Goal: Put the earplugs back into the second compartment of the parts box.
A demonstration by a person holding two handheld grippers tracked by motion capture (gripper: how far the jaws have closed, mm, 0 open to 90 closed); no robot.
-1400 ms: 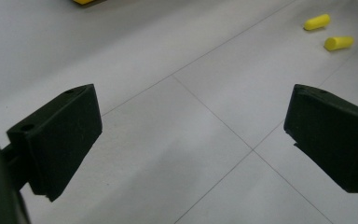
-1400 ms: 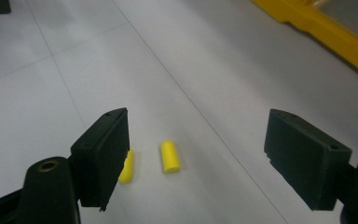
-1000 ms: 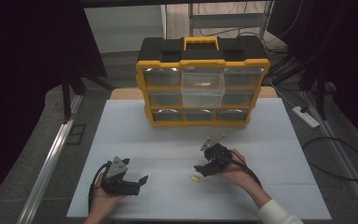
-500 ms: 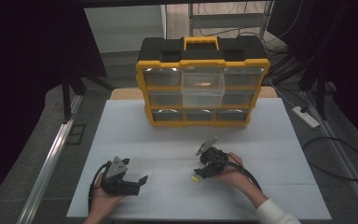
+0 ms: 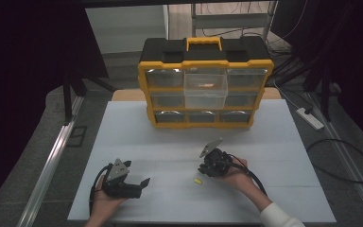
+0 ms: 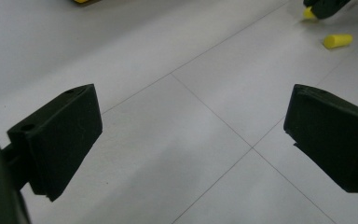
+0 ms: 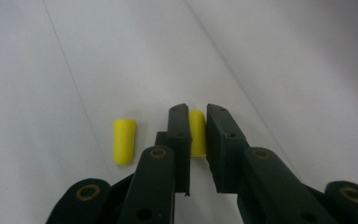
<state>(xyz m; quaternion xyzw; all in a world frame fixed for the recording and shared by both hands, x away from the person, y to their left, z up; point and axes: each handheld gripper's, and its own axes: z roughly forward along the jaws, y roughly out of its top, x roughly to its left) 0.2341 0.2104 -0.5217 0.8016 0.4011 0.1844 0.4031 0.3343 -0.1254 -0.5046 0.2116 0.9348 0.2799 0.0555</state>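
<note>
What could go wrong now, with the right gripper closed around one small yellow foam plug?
1. The right gripper pinches the small yellow foam plug only near the jaw tips, so it might slip out.
2. The second yellow foam plug lies close beside the jaws on the white table and may get knocked away.

High view overhead facing forward, gripper views close, sharing table (image 5: 137,137)

We can read no text, label, brand, number or sign anywhere. The yellow-and-black organizer case (image 5: 205,90) at the upper middle of the high view may carry a mark on its lid or handle, but at this distance and in this dim light we cannot make one out. The black jaws and the white table (image 5: 123,132) in both gripper views carry nothing we can read.
</note>
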